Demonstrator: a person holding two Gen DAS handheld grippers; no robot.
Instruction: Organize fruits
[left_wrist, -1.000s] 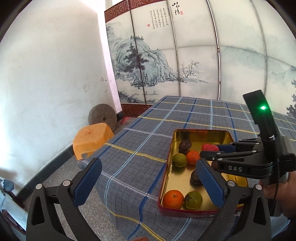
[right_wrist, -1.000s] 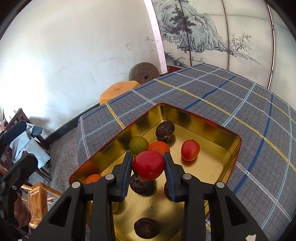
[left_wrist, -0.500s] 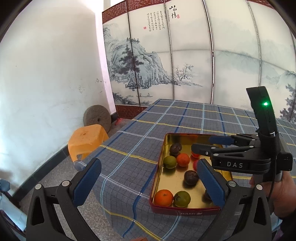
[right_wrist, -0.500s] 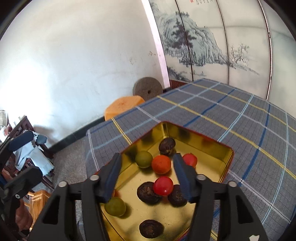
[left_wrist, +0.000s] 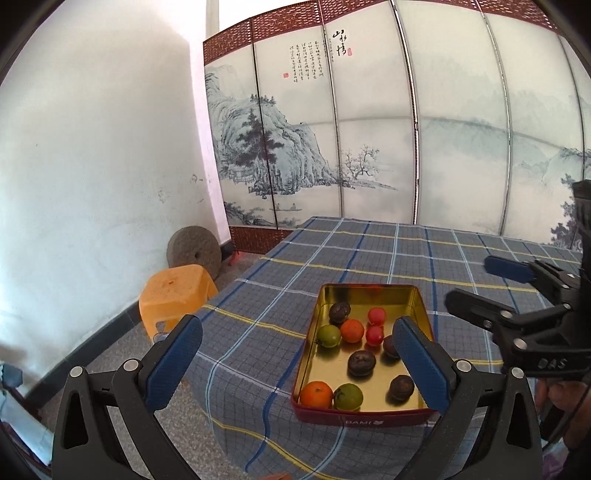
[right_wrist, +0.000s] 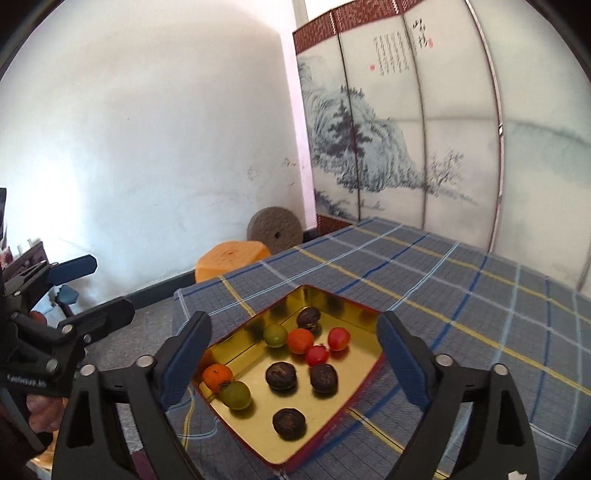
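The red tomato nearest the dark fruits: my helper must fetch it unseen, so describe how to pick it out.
On the blue plaid tablecloth sits a gold-lined rectangular tin of fruit. Near its middle lie two small red tomatoes side by side. Yours is the red tomato beside the round orange fruit and nearest the wrinkled dark brown fruit; the other tomato lies farther back.

My left finger (left_wrist: 417, 363) covers part of one dark fruit (left_wrist: 389, 345); the tin (right_wrist: 236, 415) lettering is blurred.

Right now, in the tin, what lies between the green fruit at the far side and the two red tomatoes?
An orange fruit lies between the green fruit and the red tomatoes; the right wrist view shows it.
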